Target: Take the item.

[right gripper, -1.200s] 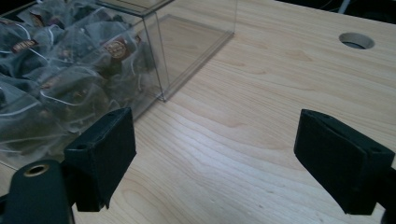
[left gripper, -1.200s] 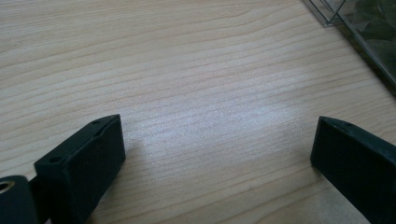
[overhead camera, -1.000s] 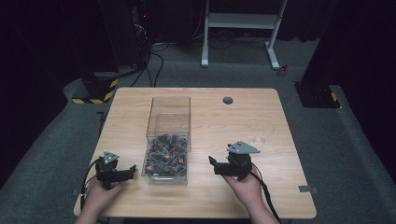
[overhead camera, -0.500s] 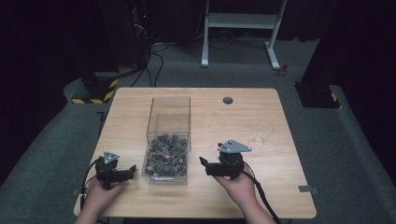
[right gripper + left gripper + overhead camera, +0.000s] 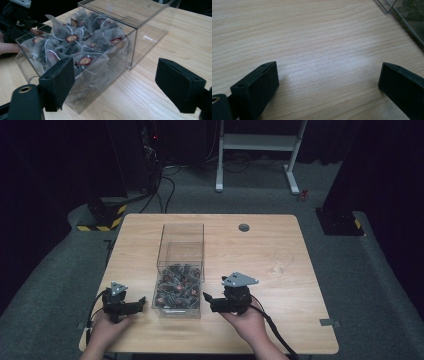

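Clear box [image 5: 180,270] sits mid-table, long axis running near to far; near compartment packed with tea bags [image 5: 179,287], far compartment bare. Tea bags [image 5: 75,47] are mesh pyramids with strings and red-gold tags, heaped up to the rim of the near compartment. Box open at the top over the bags, as far as can be told.

Right gripper [image 5: 207,301] now just right of the box's near right corner, jaws pointing left at the box wall. Shifted left over the last second: earlier sat further right, well clear of the box, now close beside it. Jaws spread wide in the right gripper view, nothing between them, box wall and bags straight ahead [image 5: 117,82]. Probably lining up for a reach into the heap, but jaws sit at wall level, so a lift over the rim likely needed first.

Left gripper [image 5: 140,301] unchanged, parked near left of the box, jaws pointing right toward it. Jaws wide apart over bare wood in the left gripper view [image 5: 328,82], box corner [image 5: 402,12] at far right of that view. Holds nothing.

Further out: empty glass [image 5: 281,261] on the right part of the table, well apart from the box. Small round grommet [image 5: 244,227] near the far edge. Table [image 5: 300,320] otherwise bare wood. No bag out yet; picking not started.
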### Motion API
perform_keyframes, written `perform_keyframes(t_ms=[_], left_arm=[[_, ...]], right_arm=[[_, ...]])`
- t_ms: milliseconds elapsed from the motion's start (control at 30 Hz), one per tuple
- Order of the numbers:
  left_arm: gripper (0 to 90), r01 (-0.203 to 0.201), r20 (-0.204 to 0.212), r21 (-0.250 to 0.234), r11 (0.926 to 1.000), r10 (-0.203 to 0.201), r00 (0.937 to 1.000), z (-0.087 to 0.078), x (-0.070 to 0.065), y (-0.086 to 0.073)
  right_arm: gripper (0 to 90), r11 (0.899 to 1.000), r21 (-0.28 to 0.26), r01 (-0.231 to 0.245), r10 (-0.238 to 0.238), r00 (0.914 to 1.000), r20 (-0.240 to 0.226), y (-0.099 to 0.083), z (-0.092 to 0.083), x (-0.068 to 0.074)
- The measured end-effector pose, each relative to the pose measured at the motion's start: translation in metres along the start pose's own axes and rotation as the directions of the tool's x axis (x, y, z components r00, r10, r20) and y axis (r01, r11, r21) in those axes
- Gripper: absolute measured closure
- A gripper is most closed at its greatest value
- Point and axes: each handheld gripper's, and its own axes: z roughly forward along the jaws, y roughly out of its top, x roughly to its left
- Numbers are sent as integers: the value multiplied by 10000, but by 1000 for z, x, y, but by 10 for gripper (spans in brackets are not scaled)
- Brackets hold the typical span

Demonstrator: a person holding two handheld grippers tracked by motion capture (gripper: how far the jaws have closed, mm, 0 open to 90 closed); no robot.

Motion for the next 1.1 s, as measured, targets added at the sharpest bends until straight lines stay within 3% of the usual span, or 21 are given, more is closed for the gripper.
perform_keyframes(t_ms=[567,1100], left_arm=[[32,-1,1,0,10000,1,10000,0,0,0],[32,-2,1,0,10000,2,10000,0,0,0]], right_arm=[[231,9981,-232,565,-582,9950,-809,16,10,32],[287,9960,-91,893,-897,9874,-1304,21,24,50]])
